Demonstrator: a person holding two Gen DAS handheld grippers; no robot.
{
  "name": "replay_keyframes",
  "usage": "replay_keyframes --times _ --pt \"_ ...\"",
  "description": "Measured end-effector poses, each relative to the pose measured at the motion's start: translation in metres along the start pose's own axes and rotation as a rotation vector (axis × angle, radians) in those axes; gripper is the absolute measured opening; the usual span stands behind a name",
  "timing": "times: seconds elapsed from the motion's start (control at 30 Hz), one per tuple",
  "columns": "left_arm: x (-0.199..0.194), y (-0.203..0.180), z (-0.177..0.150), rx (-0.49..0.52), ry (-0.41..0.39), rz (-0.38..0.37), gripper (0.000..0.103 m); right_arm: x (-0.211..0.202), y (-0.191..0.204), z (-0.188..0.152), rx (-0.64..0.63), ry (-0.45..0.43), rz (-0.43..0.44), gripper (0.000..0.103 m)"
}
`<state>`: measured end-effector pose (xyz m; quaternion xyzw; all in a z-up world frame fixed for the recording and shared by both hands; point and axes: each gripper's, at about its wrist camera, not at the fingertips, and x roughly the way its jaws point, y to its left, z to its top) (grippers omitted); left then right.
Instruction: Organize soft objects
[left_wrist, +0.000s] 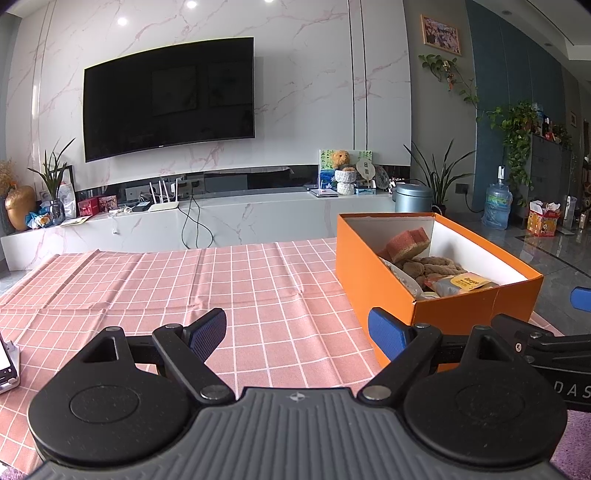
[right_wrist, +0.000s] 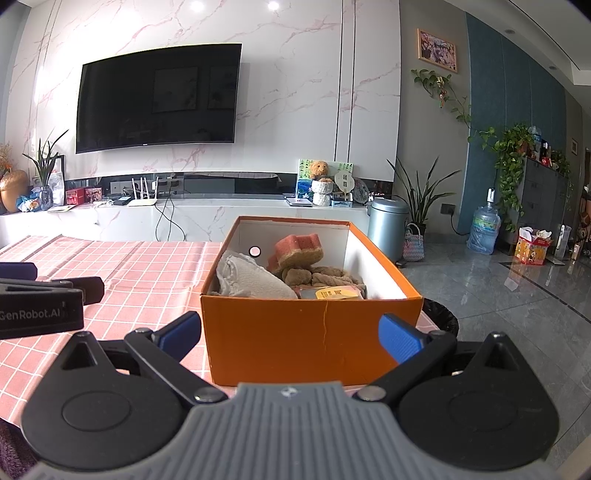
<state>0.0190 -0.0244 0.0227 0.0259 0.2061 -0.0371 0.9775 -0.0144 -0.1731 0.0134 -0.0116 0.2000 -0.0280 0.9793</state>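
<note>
With the sponge (right_wrist: 297, 248), grey cloth (right_wrist: 255, 278) and plush toy (right_wrist: 314, 275) lying inside the orange box (right_wrist: 295, 332) on the checked worktop (left_wrist: 184, 288), both the left claw (left_wrist: 297, 334) and right claw (right_wrist: 291, 334) gape wide and empty, so any further tidying should approach from above the rim.

Sponge (right_wrist: 297, 248) and towel (right_wrist: 255, 277) in box (right_wrist: 295, 332) on table (left_wrist: 184, 280)

My right gripper (right_wrist: 290, 338) is wide open, with its blue fingers (right_wrist: 400, 341) on each side of the near end of the orange box (right_wrist: 310, 332). The box sits on the pink checked cloth (right_wrist: 140, 266). Inside I see a pink sponge (right_wrist: 299, 247), a grey-white cloth (right_wrist: 251, 277), a brown rope toy (right_wrist: 317, 275) and a yellow packet (right_wrist: 336, 293). My left gripper (right_wrist: 40, 295) pokes in from the left.
</note>
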Motion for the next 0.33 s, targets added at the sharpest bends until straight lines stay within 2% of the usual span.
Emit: replay_keyframes --times 0.33 --pt "-0.0010 -0.0006 0.0023 -0.003 -0.009 -0.001 0.101 0.0000 0.0003 -0.0002 0.001 0.000 0.000 0.100"
